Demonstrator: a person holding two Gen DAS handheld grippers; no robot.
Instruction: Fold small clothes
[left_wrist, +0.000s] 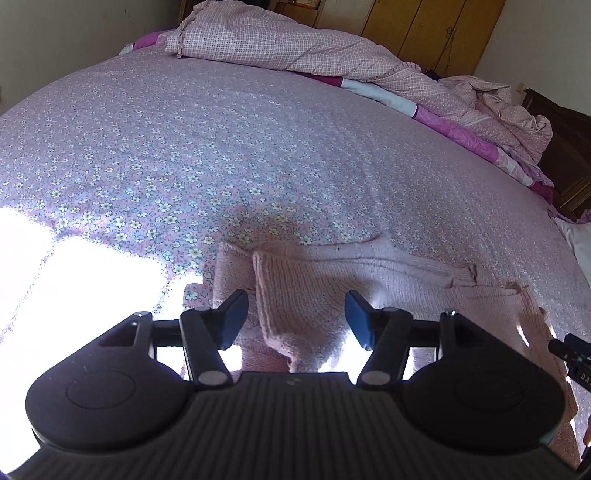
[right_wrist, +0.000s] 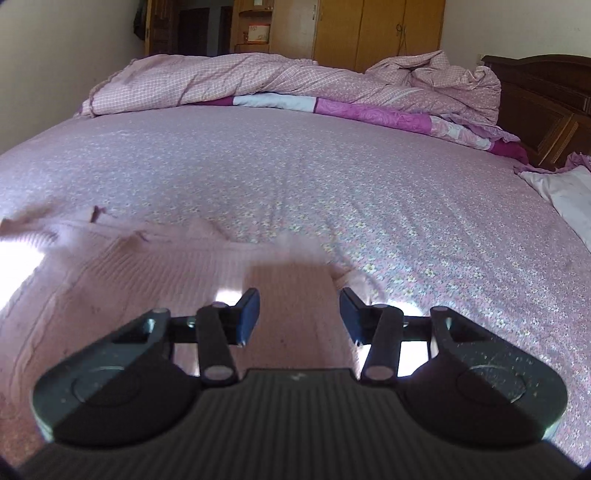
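Sweater: a pink knit sweater (left_wrist: 388, 273) lies flat on the bed (left_wrist: 221, 147), at 6 o'clock in the left view and from 9 to 6 o'clock in the right view (right_wrist: 129, 280).
Folded part: in the left view one flap (left_wrist: 295, 291), perhaps a sleeve, lies doubled over the body, its edge running from 12 down to 6 between the fingers.
Left gripper: the left gripper (left_wrist: 295, 317) has its jaws standing apart over the folded flap; the pads (left_wrist: 234, 317) do not press on the knit.
Right gripper: the right gripper (right_wrist: 299, 314) also has its jaws parted, with a smooth pink band (right_wrist: 291, 295) of the sweater running between them; whether the pads (right_wrist: 249, 314) touch it cannot be told.
Other gripper seen: a dark tip (left_wrist: 570, 350) shows at 4 o'clock in the left view, cut off by the edge, beside the sweater's right side.
Hard to see: sun glare (left_wrist: 55, 288) whites out the bed at 8 o'clock in the left view, and hides part of the sweater's near edge under the gripper body.
Blur: in the right view the sweater's far edge at 12 o'clock of the fingers is smeared.
Quilt: a checked pink quilt (right_wrist: 221, 81) is heaped along the far side at 12 o'clock.
Pillow: a white pillow (right_wrist: 561, 192) at 3 o'clock, cut off.
Wardrobe: a wooden wardrobe (right_wrist: 376, 29) stands behind, at 1 o'clock.
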